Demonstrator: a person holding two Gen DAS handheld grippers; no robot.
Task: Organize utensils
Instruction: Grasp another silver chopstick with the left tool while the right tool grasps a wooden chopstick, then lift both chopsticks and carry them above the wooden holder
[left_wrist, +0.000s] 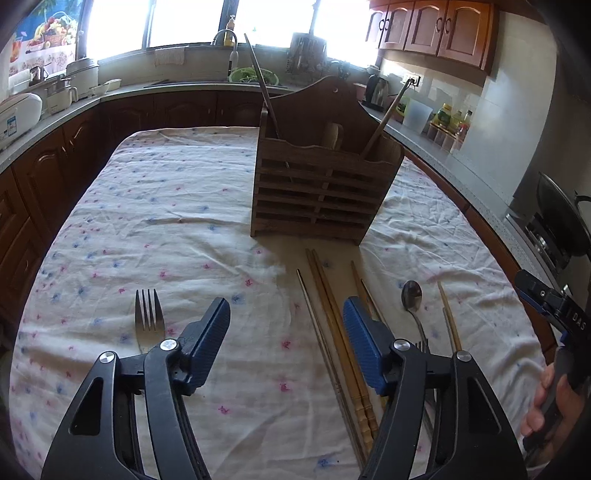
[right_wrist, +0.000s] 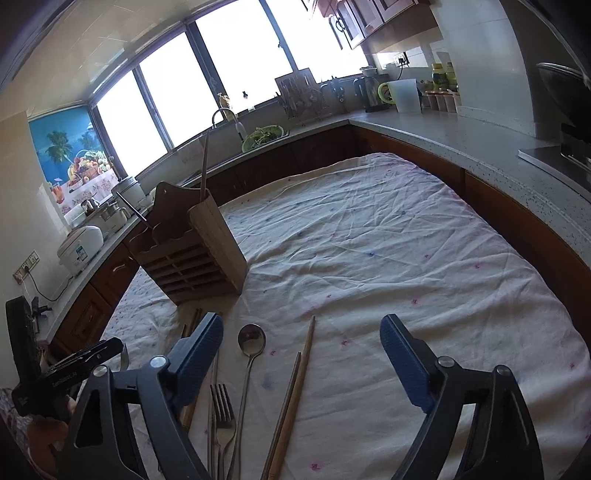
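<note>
A wooden slatted utensil holder (left_wrist: 317, 177) stands on the clothed table, with a few long utensils leaning in it; it also shows in the right wrist view (right_wrist: 195, 254). In front of it lie wooden chopsticks (left_wrist: 340, 332), a metal spoon (left_wrist: 413, 297) and a fork (left_wrist: 149, 317). In the right wrist view the spoon (right_wrist: 251, 343), a fork (right_wrist: 222, 410) and chopsticks (right_wrist: 295, 391) lie between the fingers. My left gripper (left_wrist: 286, 325) is open and empty above the cloth. My right gripper (right_wrist: 301, 343) is open and empty above the spoon and chopsticks.
A white floral tablecloth (left_wrist: 166, 206) covers the table. Kitchen counters surround it, with a rice cooker (left_wrist: 18, 110) at left, a sink and green bowl (left_wrist: 253, 75) at the back, and a kettle and bottles (left_wrist: 450, 118) at right. A stove with a wok (left_wrist: 561, 221) is at far right.
</note>
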